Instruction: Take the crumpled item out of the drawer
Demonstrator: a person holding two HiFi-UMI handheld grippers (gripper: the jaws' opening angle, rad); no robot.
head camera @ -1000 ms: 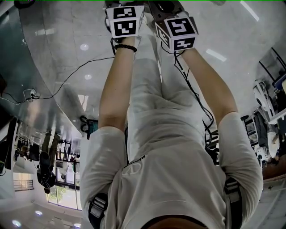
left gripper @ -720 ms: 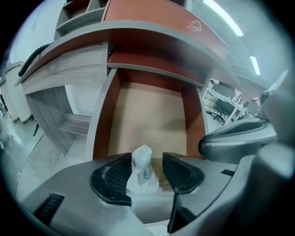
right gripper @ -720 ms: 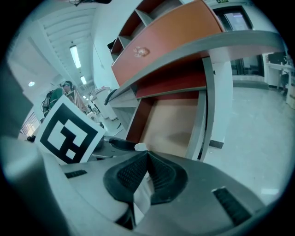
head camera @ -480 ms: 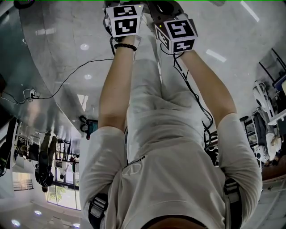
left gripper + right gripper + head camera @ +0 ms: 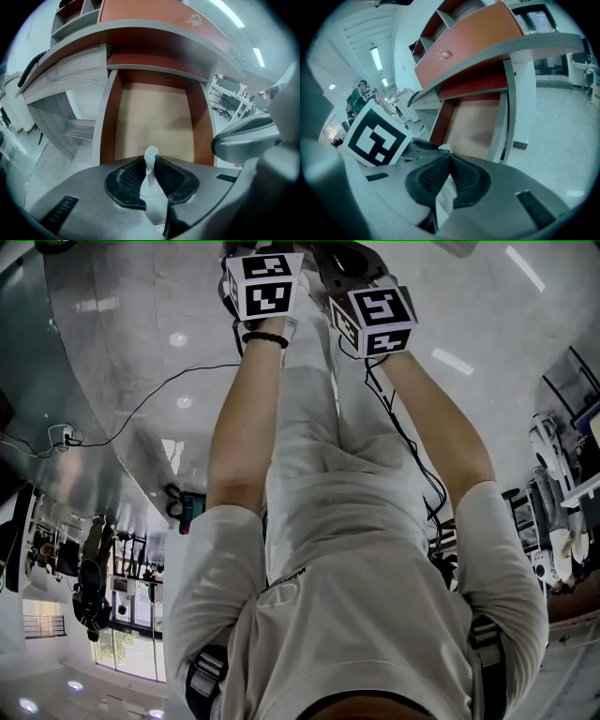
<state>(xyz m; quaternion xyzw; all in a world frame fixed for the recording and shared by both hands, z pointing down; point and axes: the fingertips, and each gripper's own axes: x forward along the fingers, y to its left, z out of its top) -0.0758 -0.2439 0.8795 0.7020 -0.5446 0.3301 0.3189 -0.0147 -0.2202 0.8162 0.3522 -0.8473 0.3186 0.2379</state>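
Left claw (image 5: 150,165), wide before, now closing on crumpled item (image 5: 151,153) between its jaws

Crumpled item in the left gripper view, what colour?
White crumpled item, between the left gripper's closing jaws; left gripper view.

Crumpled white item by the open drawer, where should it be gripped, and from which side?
Grip its narrow twisted middle, coming in from the front of the open drawer. The crumpled item stands as a thin upright strip, so a pad fits on either side. The left gripper has its jaws closing on it there.
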